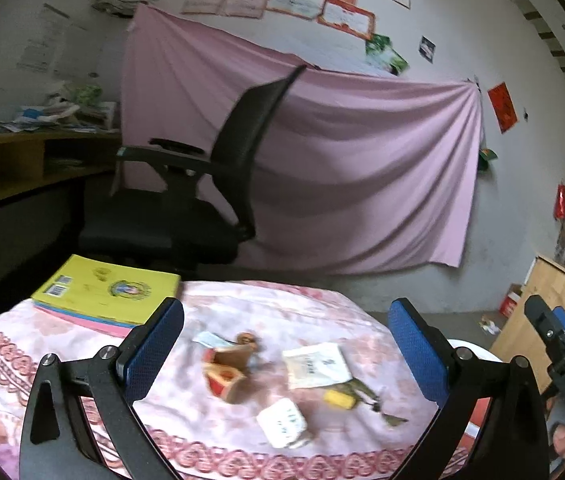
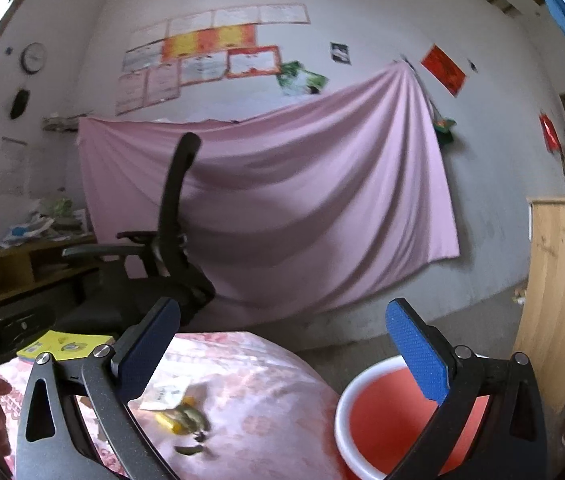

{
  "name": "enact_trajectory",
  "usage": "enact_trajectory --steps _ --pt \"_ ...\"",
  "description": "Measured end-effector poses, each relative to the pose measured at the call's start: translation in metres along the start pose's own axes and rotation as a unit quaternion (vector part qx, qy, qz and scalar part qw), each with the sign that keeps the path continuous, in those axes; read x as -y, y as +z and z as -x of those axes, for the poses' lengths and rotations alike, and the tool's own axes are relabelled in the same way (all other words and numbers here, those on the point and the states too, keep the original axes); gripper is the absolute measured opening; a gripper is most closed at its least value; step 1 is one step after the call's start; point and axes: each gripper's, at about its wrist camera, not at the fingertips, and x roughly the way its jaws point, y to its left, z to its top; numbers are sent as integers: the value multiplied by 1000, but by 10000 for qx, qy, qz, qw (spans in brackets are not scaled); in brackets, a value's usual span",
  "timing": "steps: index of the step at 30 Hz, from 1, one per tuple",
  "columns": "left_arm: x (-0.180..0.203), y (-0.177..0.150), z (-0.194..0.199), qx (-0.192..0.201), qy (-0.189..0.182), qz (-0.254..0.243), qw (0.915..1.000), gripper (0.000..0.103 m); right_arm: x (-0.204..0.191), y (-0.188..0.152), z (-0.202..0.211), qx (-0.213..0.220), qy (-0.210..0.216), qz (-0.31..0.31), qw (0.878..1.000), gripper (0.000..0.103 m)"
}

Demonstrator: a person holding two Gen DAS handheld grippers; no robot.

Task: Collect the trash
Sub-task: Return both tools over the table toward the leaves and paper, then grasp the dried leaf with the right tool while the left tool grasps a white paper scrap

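Note:
Trash lies on the pink floral tablecloth [image 1: 266,312]: a torn red and tan carton [image 1: 228,372], a white paper packet [image 1: 317,365], a white crumpled cup [image 1: 282,422], a small blue-white scrap [image 1: 210,339] and a yellow wrapper with green bits [image 1: 340,398]. My left gripper [image 1: 286,344] is open and empty above them. My right gripper [image 2: 282,344] is open and empty, over the table's right edge. The wrapper [image 2: 180,418] and packet [image 2: 166,394] show by its left finger. A red bin with a white rim [image 2: 362,388] stands below on the right.
A yellow book [image 1: 110,290] lies on pink books at the table's far left corner. A black office chair [image 1: 202,184] stands behind the table before a pink sheet [image 1: 362,160] on the wall. A wooden cabinet [image 2: 558,300] is at the right.

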Motion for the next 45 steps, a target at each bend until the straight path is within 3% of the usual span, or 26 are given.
enact_trajectory --steps 7,12,16,21,28,29,31,34,38,41,45 --pt "-30 -6 19 308 197 -51 9993 100 -31 -3 4 242 348 306 9986 103" --pt "-51 -15 28 290 190 -65 9994 100 -52 -8 11 550 614 673 9943 103" --pt "-63 -22 27 150 146 26 9998 100 -63 -12 7 467 689 983 9917 103" --pt "-61 -31 19 -198 94 -138 9997 100 -63 -23 -7 -36 745 1074 9914 103" --pt "-57 -38 2 -678 -255 -126 9973 100 -46 -28 -28 -811 933 680 9900 102" --pt "-56 -39 0 -743 -331 -117 9966 99 -44 -30 -32 -954 949 618 9890 100" --pt "-53 -39 -4 -872 -468 -141 9950 98 -40 -34 -39 -1235 957 528 9863 85" --pt "-45 -42 -13 -1132 -659 -262 9910 89 -37 -40 -51 -1673 1014 431 9797 79" --pt "-37 -49 -29 -1646 -1008 -300 9807 86 -36 -48 -62 -2211 1064 378 9687 74" --pt "-33 -54 -40 -1969 -1124 -297 9735 75 -36 -56 -71 -2633 1130 343 9575 67" --pt "-24 -61 -51 -2321 -1188 -410 9645 63 -35 -63 -77 -2949 1215 278 9474 51"
